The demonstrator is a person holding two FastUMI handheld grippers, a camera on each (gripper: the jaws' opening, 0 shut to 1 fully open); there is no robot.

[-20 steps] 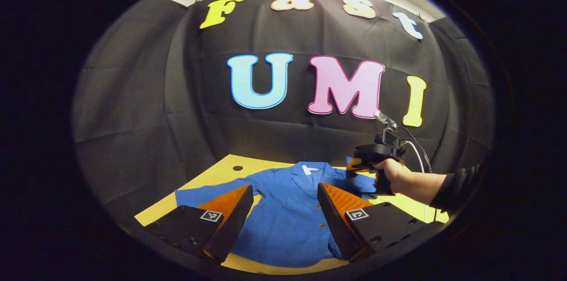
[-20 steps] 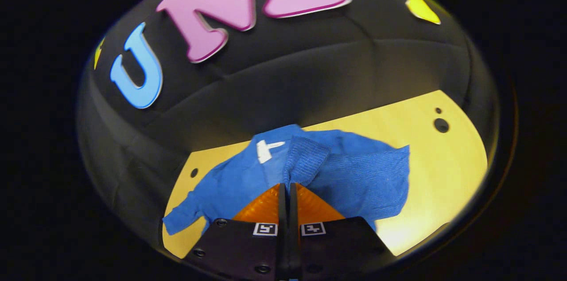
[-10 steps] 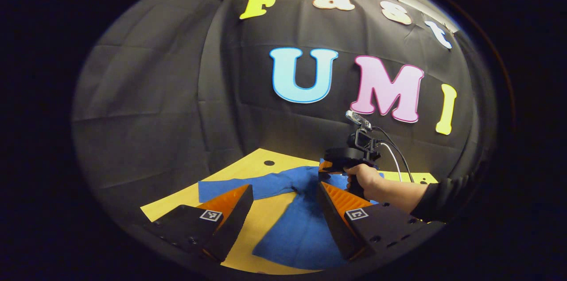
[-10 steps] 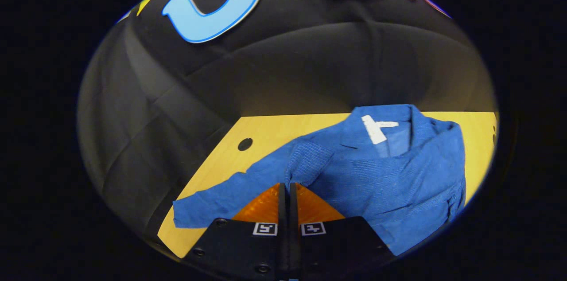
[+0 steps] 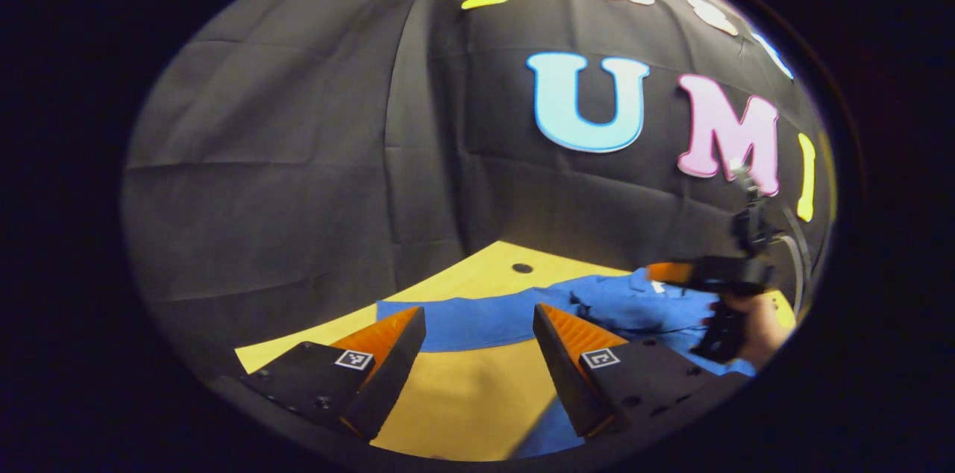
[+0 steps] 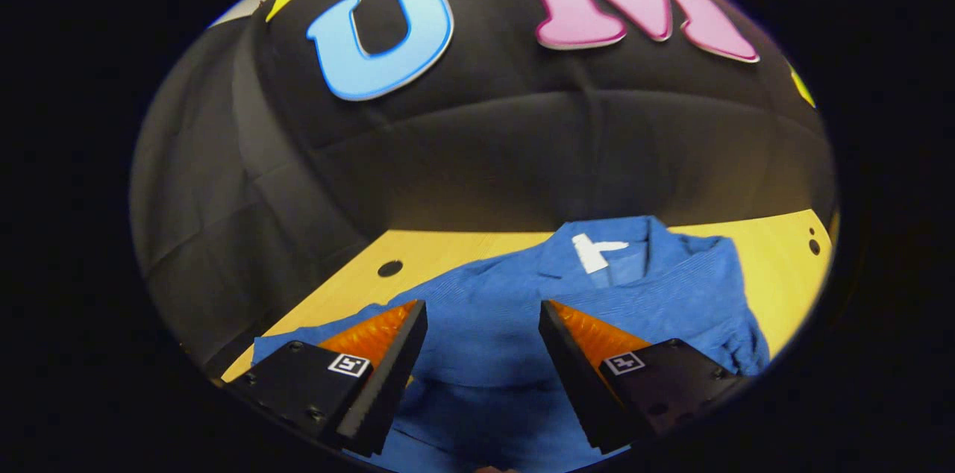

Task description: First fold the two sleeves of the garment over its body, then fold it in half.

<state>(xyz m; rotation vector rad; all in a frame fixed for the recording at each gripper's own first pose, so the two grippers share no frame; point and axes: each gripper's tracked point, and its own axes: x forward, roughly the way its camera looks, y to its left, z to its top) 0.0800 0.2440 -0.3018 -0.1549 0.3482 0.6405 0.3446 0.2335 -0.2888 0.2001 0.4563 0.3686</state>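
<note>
Both our tongs are wide open, gripping nothing: left tongs [image 5: 477,354] over bare tabletop [image 5: 462,398], right tongs [image 6: 481,376] above the jacket [image 6: 522,294]. Its sleeve [image 5: 470,316] stretches at 12 o'clock, collar farther back.

Room to move, and what's in the way

Bare yellow table [image 5: 455,391] is seen at the bottom centre of the left gripper view, ahead of the spread left gripper [image 5: 477,316]. The lower right there is blocked by the blue garment [image 5: 627,305], the right gripper [image 5: 660,271] and its hand [image 5: 757,320].
</note>
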